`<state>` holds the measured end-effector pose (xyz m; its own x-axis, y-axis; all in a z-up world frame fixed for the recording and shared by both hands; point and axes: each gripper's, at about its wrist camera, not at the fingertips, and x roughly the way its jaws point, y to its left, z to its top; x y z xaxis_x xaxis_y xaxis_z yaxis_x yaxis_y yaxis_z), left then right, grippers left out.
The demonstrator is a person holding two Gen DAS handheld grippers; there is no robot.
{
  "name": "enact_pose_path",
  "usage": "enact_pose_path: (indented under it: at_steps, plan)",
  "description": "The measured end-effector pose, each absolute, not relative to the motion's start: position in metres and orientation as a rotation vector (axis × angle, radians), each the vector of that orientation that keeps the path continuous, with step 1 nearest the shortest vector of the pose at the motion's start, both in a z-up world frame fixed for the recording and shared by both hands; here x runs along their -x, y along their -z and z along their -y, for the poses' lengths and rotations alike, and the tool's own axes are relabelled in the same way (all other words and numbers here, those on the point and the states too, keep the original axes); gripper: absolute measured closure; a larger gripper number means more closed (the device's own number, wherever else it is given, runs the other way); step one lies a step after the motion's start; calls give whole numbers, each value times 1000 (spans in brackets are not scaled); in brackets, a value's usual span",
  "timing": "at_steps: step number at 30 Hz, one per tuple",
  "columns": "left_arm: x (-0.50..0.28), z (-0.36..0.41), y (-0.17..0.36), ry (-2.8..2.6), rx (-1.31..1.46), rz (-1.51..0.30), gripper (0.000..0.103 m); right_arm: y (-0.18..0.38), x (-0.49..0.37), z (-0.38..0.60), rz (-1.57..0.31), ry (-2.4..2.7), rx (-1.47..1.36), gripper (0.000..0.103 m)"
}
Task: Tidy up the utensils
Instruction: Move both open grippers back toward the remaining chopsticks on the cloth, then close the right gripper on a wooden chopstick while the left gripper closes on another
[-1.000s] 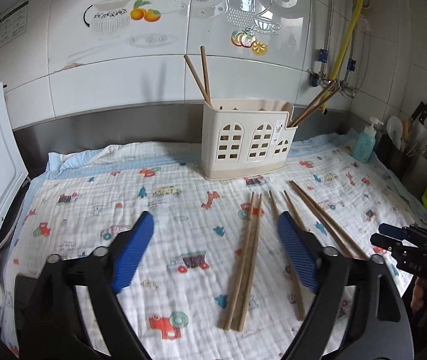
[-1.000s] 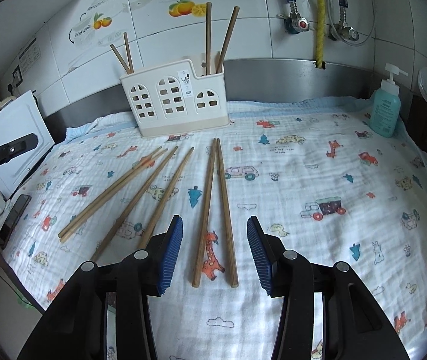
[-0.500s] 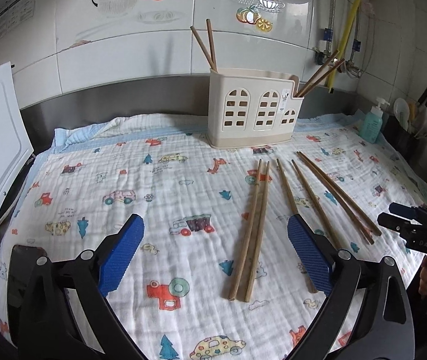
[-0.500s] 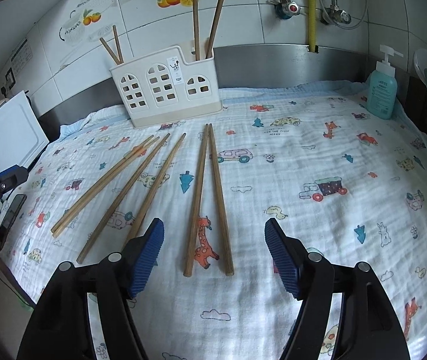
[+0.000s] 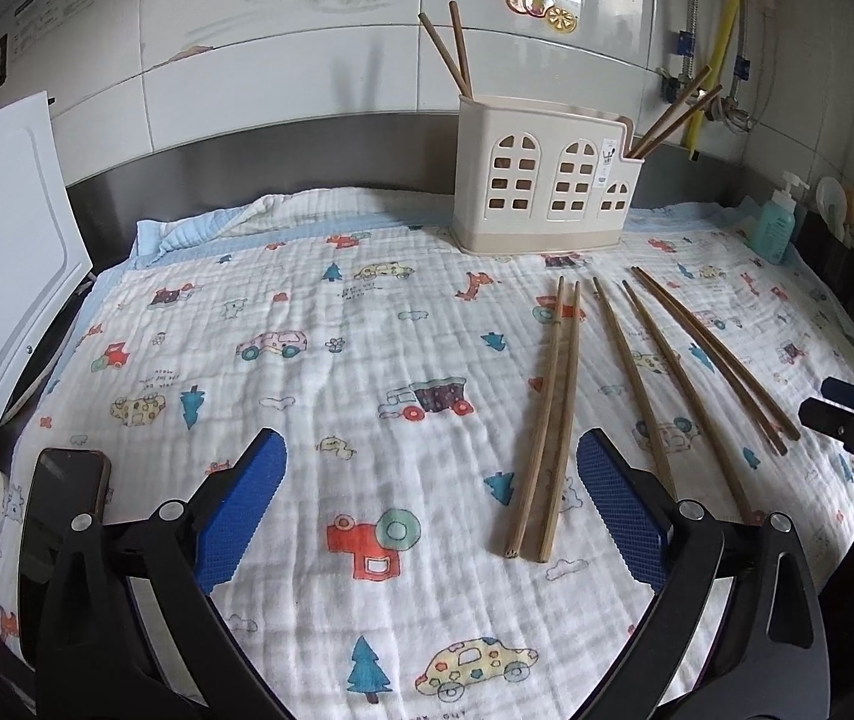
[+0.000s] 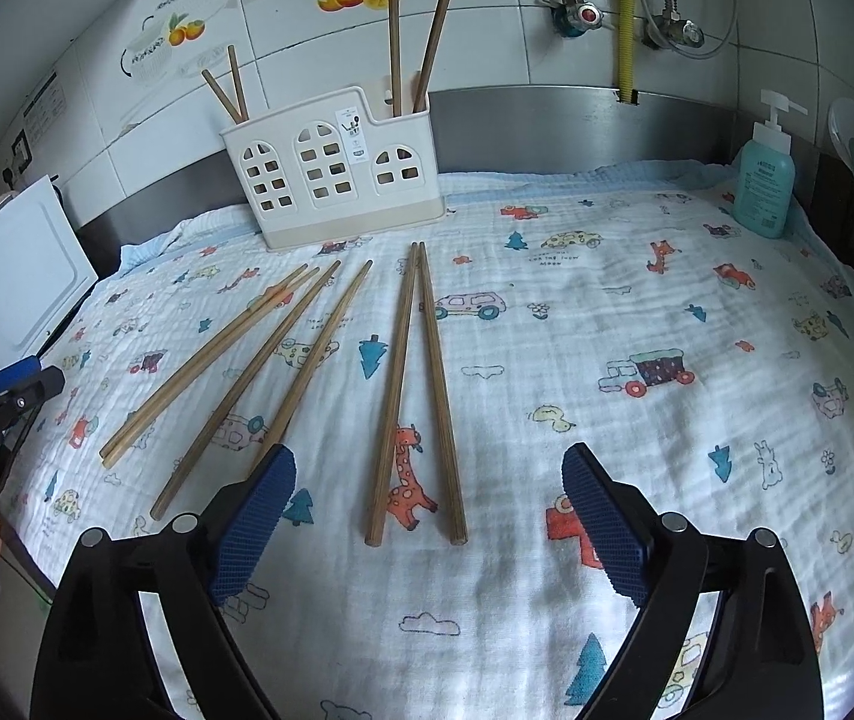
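A cream utensil holder point(image 5: 544, 186) point(image 6: 334, 171) with arched cut-outs stands at the back of the patterned cloth, with chopsticks upright at both ends. Several wooden chopsticks lie loose on the cloth. One pair point(image 5: 547, 414) lies just left of my left gripper's right finger. Another pair point(image 6: 418, 390) lies between my right gripper's fingers, ahead of the tips. My left gripper point(image 5: 433, 504) is open and empty. My right gripper point(image 6: 427, 516) is open and empty above the cloth; it also shows at the right edge of the left wrist view point(image 5: 853, 414).
A white board point(image 5: 1, 282) leans at the left. A dark phone point(image 5: 64, 501) lies at the cloth's front left. A teal soap bottle point(image 6: 764, 180) stands at the back right. The tiled wall carries pipes and a yellow hose point(image 6: 626, 18).
Both grippers have pulled back and risen a little. My right gripper's fingers have opened much wider. The chopsticks and holder have not moved.
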<state>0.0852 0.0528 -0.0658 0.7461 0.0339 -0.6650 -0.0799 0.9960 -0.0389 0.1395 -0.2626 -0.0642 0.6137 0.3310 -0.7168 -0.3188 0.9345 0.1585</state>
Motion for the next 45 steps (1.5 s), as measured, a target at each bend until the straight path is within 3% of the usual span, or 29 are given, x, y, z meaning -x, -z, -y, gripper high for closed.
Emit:
enact_pose_path:
  at_steps: [24,27,30,45]
  plan:
    - [-90,-55,81,-78,60,-778,6,74,-159,263,-859,-370,28,16]
    - [-91,-56,82,-79,62,-775,6,74,-162,263,-863,-372,24,26]
    - [-92,-57,83,-84,62,-779,6,75,-164,262,-867,-374,29,29]
    - [-93,-55,86,-70,63,-780,6,84,-174,249,-903,-400,68,76]
